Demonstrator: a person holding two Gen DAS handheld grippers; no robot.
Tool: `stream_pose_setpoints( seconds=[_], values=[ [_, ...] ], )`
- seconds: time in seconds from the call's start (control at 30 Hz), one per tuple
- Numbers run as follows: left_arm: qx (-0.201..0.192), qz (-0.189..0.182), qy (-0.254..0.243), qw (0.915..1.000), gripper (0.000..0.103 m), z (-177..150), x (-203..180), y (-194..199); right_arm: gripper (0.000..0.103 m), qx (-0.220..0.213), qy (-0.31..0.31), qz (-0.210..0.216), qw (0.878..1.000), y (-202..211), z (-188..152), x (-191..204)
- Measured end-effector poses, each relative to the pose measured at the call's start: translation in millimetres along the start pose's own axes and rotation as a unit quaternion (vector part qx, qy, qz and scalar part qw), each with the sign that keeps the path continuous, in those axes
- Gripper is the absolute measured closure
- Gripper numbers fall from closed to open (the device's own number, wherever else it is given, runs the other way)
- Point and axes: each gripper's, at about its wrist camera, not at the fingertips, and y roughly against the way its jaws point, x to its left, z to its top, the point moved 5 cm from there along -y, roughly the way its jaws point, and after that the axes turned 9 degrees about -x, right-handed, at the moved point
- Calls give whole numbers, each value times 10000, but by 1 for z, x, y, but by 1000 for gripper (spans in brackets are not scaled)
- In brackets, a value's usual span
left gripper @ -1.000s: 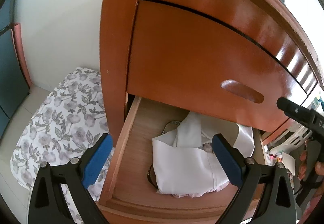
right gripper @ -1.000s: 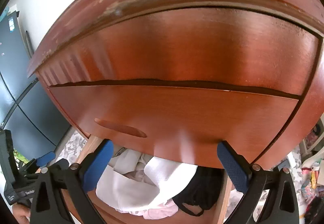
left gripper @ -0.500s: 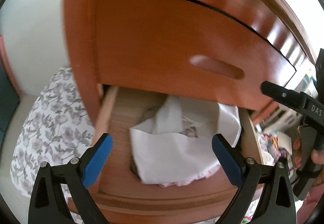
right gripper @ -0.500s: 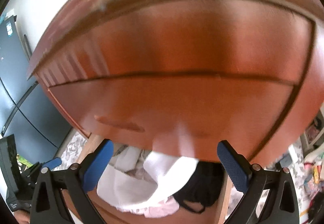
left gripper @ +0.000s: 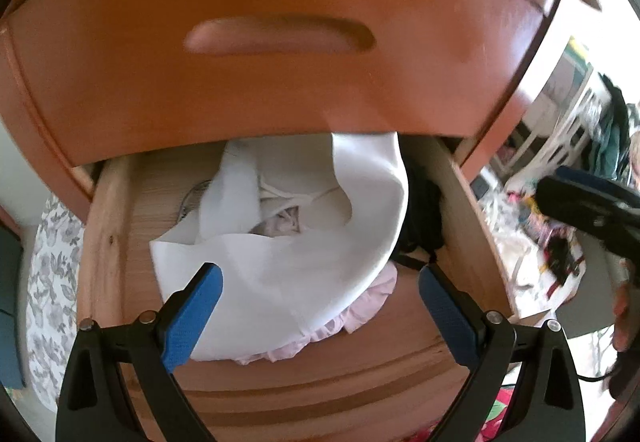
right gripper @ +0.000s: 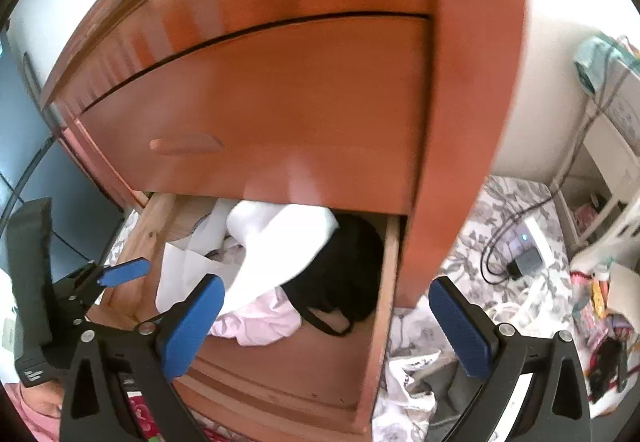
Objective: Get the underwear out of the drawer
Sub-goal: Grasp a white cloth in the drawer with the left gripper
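Moved in closer than a second ago: left gripper [left gripper: 320,306] now over the drawer [left gripper: 304,374] front edge, jaws spread wide, nothing grasped. Right gripper [right gripper: 326,326] likewise wide and empty. Underwear [left gripper: 280,262] heaped mid-drawer, untouched; grasp looks next.

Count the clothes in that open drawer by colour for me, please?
White: 1, the big white garment on top
Pink: 1, the pink piece under it
Black: 1, the black item at the right
Total: 3 that show
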Motion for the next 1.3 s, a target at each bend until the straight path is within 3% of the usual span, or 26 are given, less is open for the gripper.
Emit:
stream_pose_setpoints(
  seconds=[0.23, 0.33, 0.43, 0.63, 0.77, 1.03, 1.3],
  values=[
    [468, 162, -363, 9981, 7, -5, -12, -29, 0, 79, -349, -32, 9994, 2, -10, -22],
    [686, 217, -630, 9954, 22, -5, -24, -43, 0, 108, -420, -35, 9991, 2, -13, -28],
    [835, 215, -711, 9937, 28, -5, -30, -53, 0, 117, -495, -9, 9987, 1, -16, -32],
    [951, 153, -552, 9938, 61, -2, -27, -64, 0, 163, -558, -30, 9983, 3, -20, -38],
    [900, -166, -271, 9954, 86, 0, -22, -63, 0, 238, -576, -16, 9981, 0, -25, -38],
    [698, -845, -483, 9928, 95, -3, -22, -47, 0, 235, -527, -5, 9983, 1, -25, -33],
    [567, -1675, 125, 9842, 96, 0, -6, -27, 0, 233, -570, -47, 9981, 4, -25, -34]
  ],
)
